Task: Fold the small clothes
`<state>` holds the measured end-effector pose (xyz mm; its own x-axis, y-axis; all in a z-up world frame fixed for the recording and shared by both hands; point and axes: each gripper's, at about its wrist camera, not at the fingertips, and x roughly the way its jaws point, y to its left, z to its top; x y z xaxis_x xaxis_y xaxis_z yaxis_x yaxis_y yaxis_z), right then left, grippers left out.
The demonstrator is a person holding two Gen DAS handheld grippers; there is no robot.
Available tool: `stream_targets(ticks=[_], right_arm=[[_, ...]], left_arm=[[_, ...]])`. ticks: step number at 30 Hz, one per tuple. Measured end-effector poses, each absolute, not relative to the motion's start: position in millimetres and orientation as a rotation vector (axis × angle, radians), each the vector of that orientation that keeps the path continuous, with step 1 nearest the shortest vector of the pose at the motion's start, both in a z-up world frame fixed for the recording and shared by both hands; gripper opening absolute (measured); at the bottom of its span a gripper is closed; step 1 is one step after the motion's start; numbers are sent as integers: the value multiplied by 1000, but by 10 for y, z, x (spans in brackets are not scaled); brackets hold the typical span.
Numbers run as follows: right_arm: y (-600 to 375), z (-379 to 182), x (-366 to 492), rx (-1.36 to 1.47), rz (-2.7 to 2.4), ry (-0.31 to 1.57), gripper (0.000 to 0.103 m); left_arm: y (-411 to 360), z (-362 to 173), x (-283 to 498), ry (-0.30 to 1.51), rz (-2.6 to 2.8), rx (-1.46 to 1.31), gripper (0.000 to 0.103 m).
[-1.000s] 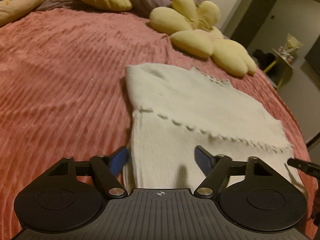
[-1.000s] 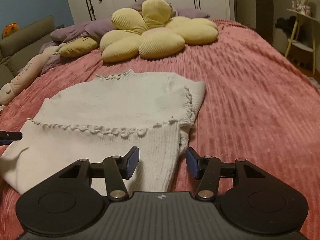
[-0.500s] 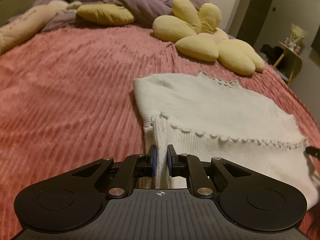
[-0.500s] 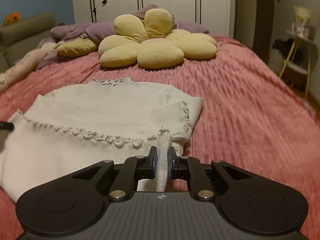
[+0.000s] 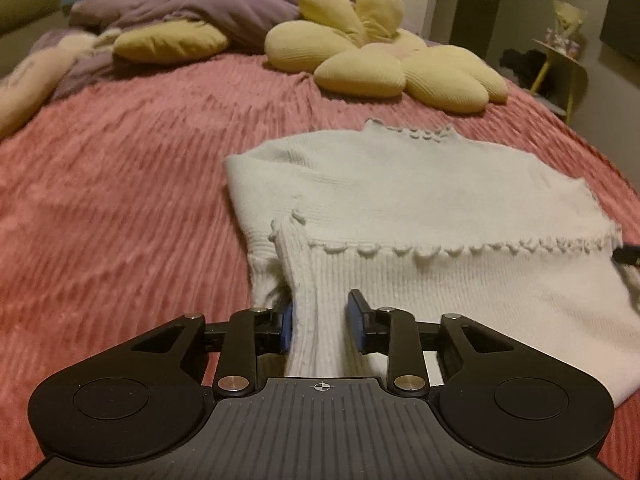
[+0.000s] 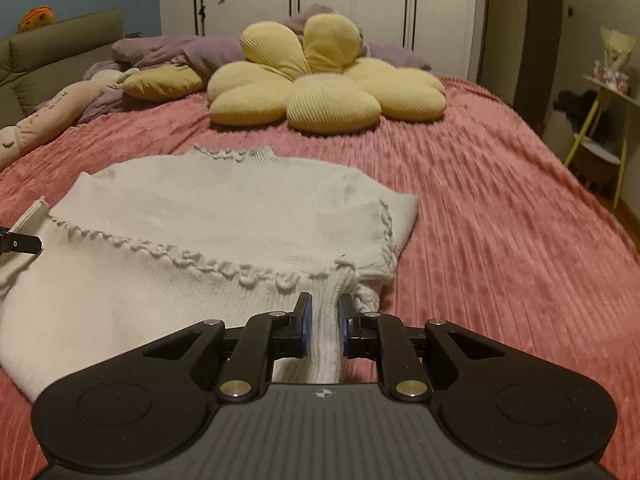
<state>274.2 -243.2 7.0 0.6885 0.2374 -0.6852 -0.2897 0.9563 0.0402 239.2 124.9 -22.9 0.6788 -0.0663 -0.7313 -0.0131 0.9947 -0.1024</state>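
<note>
The white knitted sweater (image 5: 420,200) had its near hem corners between both tongs. The left gripper (image 5: 320,322) was opening, a ridge of hem against its left pad only, a gap at the other. The right gripper (image 6: 323,322) was opening slightly, its pads pressing a bunched fold. The sweater lay flat on the pink ribbed bedspread (image 6: 500,220), with the yellow flower cushion (image 6: 320,92) beyond.
</note>
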Motion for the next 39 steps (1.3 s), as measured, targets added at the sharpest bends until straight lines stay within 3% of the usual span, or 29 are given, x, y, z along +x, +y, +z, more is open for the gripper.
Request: stream_targets(ticks=[6,8,22,29,30,32,33,35,38,39], right_arm=[[-2424,37,2809,-66,311,784,13],[-2426,36,2820,-66,313,790,7],[-2448,648,2931,-24,262,555,6],[-2439,259,3534,51,227,711,7],[-2438,182,3560,52,221,739,7],[-2443,78,3574,63,233,784,9],[-2449,55,3565,69,242,790,11],[-2436,34,3530,56,247,787,15],[-2407,-8,3559,35,240,812,15],[-2405,-14,3576,38,237,823,15]], left_arm=[[1391,-233,2498,838,-33,-192,11],[1421,-196,2478,828,-42,-208,11],[1555,558,2676,582,-36,-206,10],[1567,19,3179,774,-9,-221,11],[1562,-38,3173,786,-15,-221,15],[1559,-110,3133,778,-28,-218,36],[1559,-132,3119,774,-36,-218,41],[1560,-172,3141,783,-45,-220,39],[1556,-204,3162,803,-29,-231,24],[1554,-204,3172,804,-29,-231,11]])
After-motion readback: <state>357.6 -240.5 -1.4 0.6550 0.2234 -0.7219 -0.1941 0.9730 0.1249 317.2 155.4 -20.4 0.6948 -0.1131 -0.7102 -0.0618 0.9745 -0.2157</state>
